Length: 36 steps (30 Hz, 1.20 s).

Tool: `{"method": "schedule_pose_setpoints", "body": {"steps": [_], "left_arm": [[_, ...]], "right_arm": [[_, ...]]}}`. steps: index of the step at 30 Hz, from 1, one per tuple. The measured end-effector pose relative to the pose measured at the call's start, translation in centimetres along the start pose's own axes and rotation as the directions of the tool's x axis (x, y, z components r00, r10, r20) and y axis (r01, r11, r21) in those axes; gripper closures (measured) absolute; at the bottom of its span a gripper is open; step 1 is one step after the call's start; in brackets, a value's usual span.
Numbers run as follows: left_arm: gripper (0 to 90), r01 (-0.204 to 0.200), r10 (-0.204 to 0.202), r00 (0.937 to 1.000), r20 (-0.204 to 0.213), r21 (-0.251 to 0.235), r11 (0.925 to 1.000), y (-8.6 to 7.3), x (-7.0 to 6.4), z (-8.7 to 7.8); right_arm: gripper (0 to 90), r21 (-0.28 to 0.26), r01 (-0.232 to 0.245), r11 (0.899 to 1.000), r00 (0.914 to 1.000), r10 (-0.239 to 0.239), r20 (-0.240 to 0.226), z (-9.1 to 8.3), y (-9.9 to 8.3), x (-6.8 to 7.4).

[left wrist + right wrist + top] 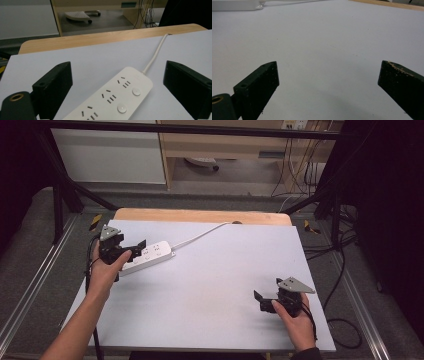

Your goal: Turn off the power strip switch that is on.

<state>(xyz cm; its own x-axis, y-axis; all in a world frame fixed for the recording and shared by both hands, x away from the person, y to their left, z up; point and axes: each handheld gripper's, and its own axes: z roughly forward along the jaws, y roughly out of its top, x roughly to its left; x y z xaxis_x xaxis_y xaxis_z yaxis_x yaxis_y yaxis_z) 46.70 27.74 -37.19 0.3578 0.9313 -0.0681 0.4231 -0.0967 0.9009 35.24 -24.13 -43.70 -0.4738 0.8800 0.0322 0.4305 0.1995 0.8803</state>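
Two grippers are sitting over the white sheet [210,280] that is covering my table, and I am reading them from left to right. At the far left, I am watching the left gripper [134,248] hanging at the near-left end of the power strip [150,255], with its jaws standing wide apart on either side of the strip's end and not pressing on it; I cannot tell whether either jaw is brushing the casing. Through the left gripper view, I am seeing the power strip [117,100] lying flat between those spread jaws, sockets and round buttons facing up, running away from me at a slant. Its white cord [200,236] is trailing from the far end toward the wooden table edge [200,216] at the back. Moving right, the middle of the sheet is lying bare. At the near-right, I am holding the right gripper [260,301] low over the sheet, well apart from the strip, its jaws likewise gaping with nothing between them. In the right gripper view, the power strip [235,5] is showing at the upper left corner, far beyond the jaws.
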Motion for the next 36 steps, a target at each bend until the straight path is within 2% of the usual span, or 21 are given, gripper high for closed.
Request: {"method": "schedule_pose_setpoints", "body": {"steps": [8, 11, 13, 22, 24, 26, 30, 33, 36], "left_arm": [[8.5, 0.018, -0.018, 0.9998, -0.003, 0.012, 0.9998, -0.2, 0.4, 0.3], [8.9, 0.051, -0.052, 0.9986, 0.015, 0.02, 0.9985, -0.2, 0.5, 0.4], [8.3, 0.041, -0.041, 0.9991, 0.01, 0.024, 0.9989, -0.3, 0.4, 0.5], [8.5, 0.04, -0.039, 0.9992, -0.007, 0.039, 0.9985, -0.6, 0.3, 0.9], [9.2, 0.056, -0.055, 0.9984, -0.011, 0.04, 0.9977, -0.6, 0.3, 1.2], [14.4, 0.053, -0.052, 0.9983, -0.025, 0.041, 0.9977, -0.6, 0.2, 1.5], [17.2, 0.055, -0.054, 0.998, -0.034, 0.048, 0.9973, -0.6, -0.3, 1.9], [21.1, 0.036, -0.034, 0.999, -0.029, 0.044, 0.9984, -0.6, -0.6, 1.9], [31.6, 0.003, -0.002, 0.9993, -0.038, 0.039, 0.9992, -0.6, -0.8, 1.9]], "right_arm": [[3.7, -0.001, 0.004, 1.0, 1.0, -0.004, 0.002, 0.1, 0.0, 0.0], [3.8, 0.008, 0.013, 1.0, 0.9999, -0.013, -0.001, 0.2, -0.1, 0.0], [3.7, 0.011, 0.015, 1.0, 0.9999, -0.015, 0.0, 0.3, -0.1, 0.1], [3.8, 0.012, 0.014, 1.0, 0.9999, -0.014, 0.01, 0.2, -0.1, 0.0], [3.9, 0.013, 0.02, 1.0, 0.9996, -0.02, 0.019, 0.1, -0.1, -0.1], [3.9, 0.015, 0.013, 1.0, 0.9997, -0.013, 0.022, 0.1, -0.2, -0.1], [4.0, 0.009, 0.015, 1.0, 0.9997, -0.015, 0.018, 0.0, -0.1, 0.0], [4.0, 0.002, 0.018, 1.0, 0.9998, -0.018, 0.012, -0.1, -0.1, 0.0], [4.1, 0.009, 0.016, 1.0, 0.9998, -0.016, 0.007, -0.1, 0.0, 0.1]]}}
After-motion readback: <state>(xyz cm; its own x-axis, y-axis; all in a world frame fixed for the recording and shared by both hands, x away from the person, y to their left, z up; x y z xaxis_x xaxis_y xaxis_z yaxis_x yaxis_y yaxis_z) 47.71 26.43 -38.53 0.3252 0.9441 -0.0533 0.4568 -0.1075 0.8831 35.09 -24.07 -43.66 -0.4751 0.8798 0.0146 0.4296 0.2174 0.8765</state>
